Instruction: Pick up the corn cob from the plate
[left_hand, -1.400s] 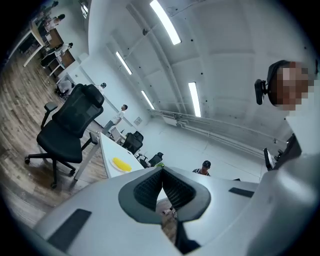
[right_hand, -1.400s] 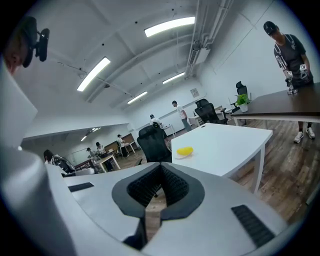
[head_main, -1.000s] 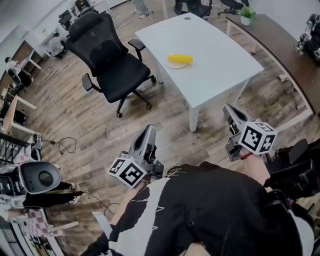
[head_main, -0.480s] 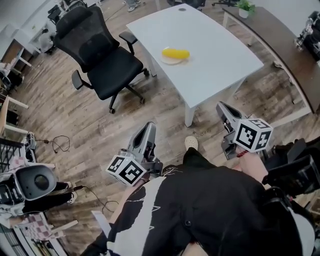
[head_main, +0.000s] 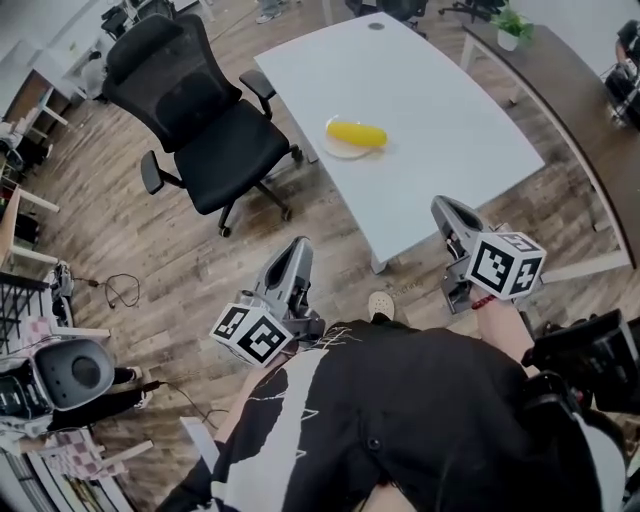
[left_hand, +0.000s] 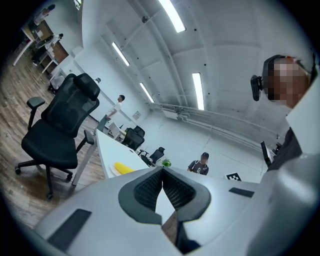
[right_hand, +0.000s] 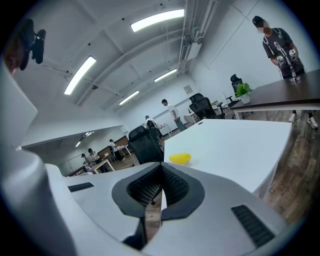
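Wood-plank floor (head_main: 180, 240) of an open office, seen steeply from above. Nearest me, the left gripper (head_main: 297, 248) and the right gripper (head_main: 447, 208) are held out ahead of my torso. Both are clenched, pads meeting, with nothing between them. A shoe (head_main: 380, 303) stands on the floor between the two.

In the head view the right gripper's tip lies at the near edge of the white worktop (head_main: 440, 110), while the left gripper is over open floor short of the worktop's near corner. Broad white surface runs from that near edge up to the plate (head_main: 343, 152). The yellow corn cob (head_main: 357, 133) lies across the plate, close to the worktop's left edge and well apart from both grippers.

A black office chair (head_main: 215, 140) stands just left of the worktop, one armrest close to its edge. Farther right, a strip of floor separates the worktop from a dark bench (head_main: 570, 90), which carries a potted plant (head_main: 512, 22).
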